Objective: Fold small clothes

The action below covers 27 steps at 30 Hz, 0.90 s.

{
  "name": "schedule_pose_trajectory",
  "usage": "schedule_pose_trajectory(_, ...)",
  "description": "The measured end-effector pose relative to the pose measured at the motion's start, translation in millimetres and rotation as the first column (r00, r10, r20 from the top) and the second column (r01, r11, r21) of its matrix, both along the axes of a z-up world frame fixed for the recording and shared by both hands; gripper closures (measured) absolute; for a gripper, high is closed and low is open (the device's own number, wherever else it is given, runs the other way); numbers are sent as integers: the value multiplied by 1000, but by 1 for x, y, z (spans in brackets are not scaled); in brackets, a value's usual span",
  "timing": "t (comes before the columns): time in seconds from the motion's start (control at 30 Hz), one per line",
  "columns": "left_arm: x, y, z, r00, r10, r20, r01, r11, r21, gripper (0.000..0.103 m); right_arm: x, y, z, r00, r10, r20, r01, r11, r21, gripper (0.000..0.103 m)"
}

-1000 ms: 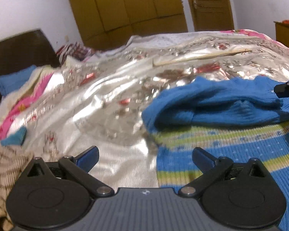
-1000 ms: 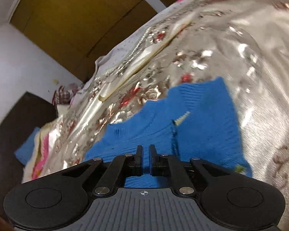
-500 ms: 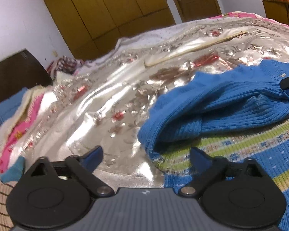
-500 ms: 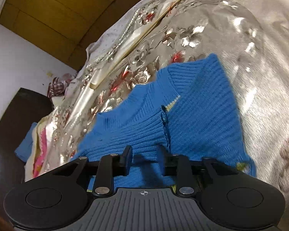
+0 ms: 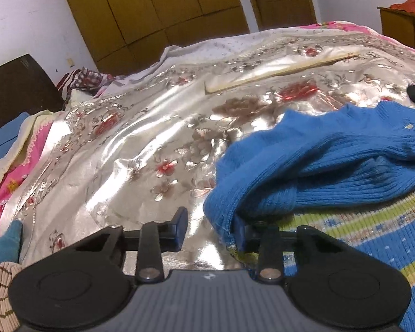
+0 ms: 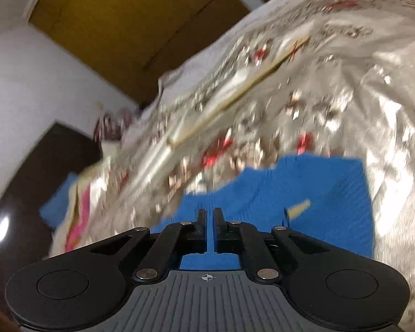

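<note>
Since a second ago the left gripper (image 5: 210, 229) has narrowed from wide to part open, its right finger now tucked under the sweater (image 5: 332, 160) cuff at 3 o'clock; grip unclear. Right gripper (image 6: 209, 221): parted half a second back, now nearly closed again, a slit left, nothing visibly between. Sweater ribbed blue knit, green-striped body, lying on glossy floral bedspread (image 5: 141, 149). Right view blurred.

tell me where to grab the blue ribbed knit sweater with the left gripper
Take the blue ribbed knit sweater at its folded near-left corner, a thick raised edge on the shiny floral bedspread. Come in low from the left: the left gripper is already open astride it.
</note>
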State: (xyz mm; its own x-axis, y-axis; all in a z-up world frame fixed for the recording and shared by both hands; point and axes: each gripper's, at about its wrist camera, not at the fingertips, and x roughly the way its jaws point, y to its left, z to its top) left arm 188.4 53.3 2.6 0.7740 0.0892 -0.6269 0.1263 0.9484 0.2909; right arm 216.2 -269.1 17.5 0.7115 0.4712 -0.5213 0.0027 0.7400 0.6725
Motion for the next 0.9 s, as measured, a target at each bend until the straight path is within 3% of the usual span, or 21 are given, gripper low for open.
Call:
schedule_pose_trajectory(0.13,0,1,-2,1000,5,-11,-5,1000,-15,70,3,12,-20,995,29,-96,-26,999,28,72)
schedule_pose_trajectory(0.2,-1,3,-1,1000,4,-10,-4,1000,-23,71,7,18,-24,995,27,-100,-26,1000,14,72)
schedule_pose_trajectory(0.3,-2,6,1,1000,-7,-5,7,1000,-22,70,21,35,-17,995,78,-58,-87,981,-172,71)
schedule_pose_trajectory(0.33,-2,7,2,1000,-9,-5,9,1000,-23,70,28,39,-17,994,97,-54,-107,966,-234,66)
schedule_pose_trajectory(0.5,1,17,2,1000,-22,-5,22,997,-76,70,45,47,-25,970,227,-85,-243,904,-351,64)
schedule_pose_trajectory(0.6,2,19,0,1000,-25,-5,25,997,-74,70,39,48,-26,955,281,-92,-295,873,-388,67)
schedule_pose_trajectory(0.67,3,18,0,1000,-28,-5,28,998,-63,70,38,48,-24,951,293,-103,-309,865,-394,93)
schedule_pose_trajectory(0.77,3,18,2,1000,-30,-2,30,998,-56,71,36,44,-19,953,287,-94,-300,866,-401,103)
schedule_pose_trajectory(0.9,3,17,6,1000,-30,6,30,998,-48,72,36,40,-2,967,252,-36,-243,872,-425,103)
